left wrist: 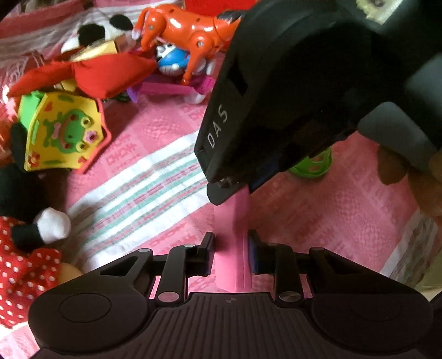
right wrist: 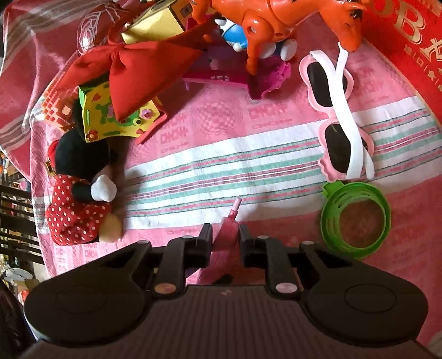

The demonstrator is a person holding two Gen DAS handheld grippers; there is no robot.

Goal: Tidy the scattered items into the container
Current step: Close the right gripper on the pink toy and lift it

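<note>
My left gripper is shut on a pink plastic stick. The stick's far end runs up into my right gripper, whose black body fills the upper right of the left wrist view. In the right wrist view my right gripper is shut on the same pink item, whose thin tip pokes forward. Both hover above a pink striped cloth. No container is clearly in view.
Toys lie scattered on the cloth: a Minnie plush, a yellow frog foam box, a red bow, an orange toy horse, a blue-white figure, pink-white sunglasses, a green ring. A red box lies at the far right.
</note>
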